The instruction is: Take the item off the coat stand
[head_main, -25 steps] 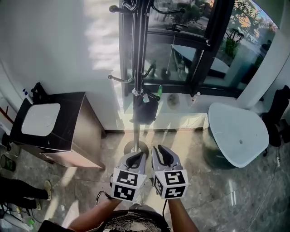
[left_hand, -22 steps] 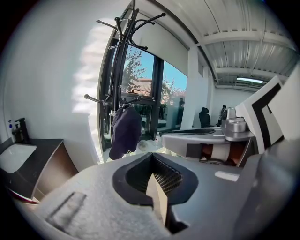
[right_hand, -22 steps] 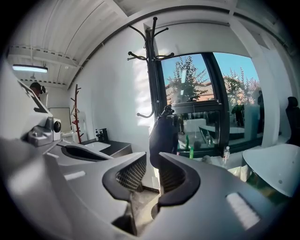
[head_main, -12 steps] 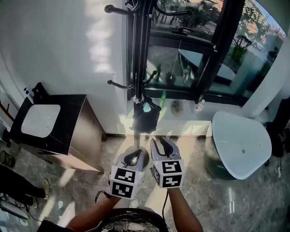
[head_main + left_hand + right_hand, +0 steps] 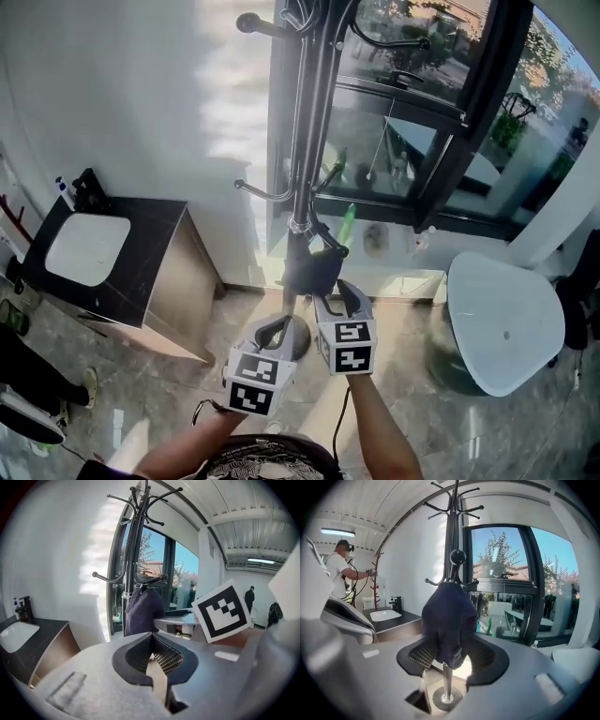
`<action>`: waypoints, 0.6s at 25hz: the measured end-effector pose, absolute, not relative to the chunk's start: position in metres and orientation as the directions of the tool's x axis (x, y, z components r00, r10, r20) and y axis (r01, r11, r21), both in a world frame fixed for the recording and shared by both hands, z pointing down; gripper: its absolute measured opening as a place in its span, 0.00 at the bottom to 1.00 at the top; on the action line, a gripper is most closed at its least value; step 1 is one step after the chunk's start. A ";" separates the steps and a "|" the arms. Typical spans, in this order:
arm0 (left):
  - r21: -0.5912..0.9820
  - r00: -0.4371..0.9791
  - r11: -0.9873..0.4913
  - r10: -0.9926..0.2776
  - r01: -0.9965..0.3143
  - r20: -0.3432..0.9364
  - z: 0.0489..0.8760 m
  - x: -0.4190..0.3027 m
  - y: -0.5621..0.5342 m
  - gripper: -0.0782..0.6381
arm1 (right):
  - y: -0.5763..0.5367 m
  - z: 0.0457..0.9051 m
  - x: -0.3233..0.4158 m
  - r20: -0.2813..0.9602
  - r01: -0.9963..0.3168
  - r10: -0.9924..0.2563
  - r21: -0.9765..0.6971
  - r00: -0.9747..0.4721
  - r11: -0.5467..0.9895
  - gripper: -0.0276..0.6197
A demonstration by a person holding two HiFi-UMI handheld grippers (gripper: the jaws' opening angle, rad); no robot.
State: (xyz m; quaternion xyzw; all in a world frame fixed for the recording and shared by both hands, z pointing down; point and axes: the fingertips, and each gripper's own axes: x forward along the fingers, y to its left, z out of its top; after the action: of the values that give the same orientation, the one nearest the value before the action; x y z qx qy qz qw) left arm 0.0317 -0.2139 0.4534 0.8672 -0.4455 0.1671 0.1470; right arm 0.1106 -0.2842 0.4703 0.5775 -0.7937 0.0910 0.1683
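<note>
Jaws of outstretched right gripper [image 5: 339,292] opening around bag [image 5: 312,270]

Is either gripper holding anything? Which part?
Nothing is held. The right gripper is opening its jaws, with the dark navy fabric item on the black metal coat stand between them, ungripped. The left gripper is shut and empty.

A dark counter [image 5: 155,225] with a white basin [image 5: 86,248] stands left of the window [image 5: 412,122]; a white table [image 5: 506,314] sits below its right end.
</note>
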 end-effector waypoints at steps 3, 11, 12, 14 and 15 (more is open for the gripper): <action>0.105 0.540 -0.553 -0.726 -0.827 0.426 0.456 0.027 -0.217 0.10 | -0.297 0.476 0.108 0.382 -0.944 -0.882 0.062 -0.276 0.323 0.31; 0.116 0.526 -0.531 -0.740 -0.840 0.419 0.457 0.015 -0.223 0.10 | -0.310 0.469 0.102 0.348 -0.943 -0.901 0.111 -0.258 0.313 0.08; 0.117 0.526 -0.530 -0.741 -0.840 0.418 0.457 0.015 -0.222 0.10 | -0.309 0.467 0.102 0.342 -0.944 -0.904 0.114 -0.256 0.310 0.07; 0.117 0.526 -0.530 -0.741 -0.840 0.417 0.457 0.012 -0.220 0.10 | -0.305 0.464 0.101 0.329 -0.946 -0.910 0.115 -0.251 0.303 0.07; 0.117 0.525 -0.530 -0.741 -0.840 0.418 0.456 0.011 -0.218 0.10 | -0.303 0.463 0.101 0.322 -0.948 -0.913 0.113 -0.249 0.298 0.07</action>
State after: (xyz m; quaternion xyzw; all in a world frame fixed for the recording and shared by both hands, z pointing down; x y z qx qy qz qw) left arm 0.0106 -0.2178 0.4563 0.8596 -0.4599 0.1609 0.1539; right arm 0.1007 -0.3028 0.4627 0.5901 -0.7885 0.0518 0.1654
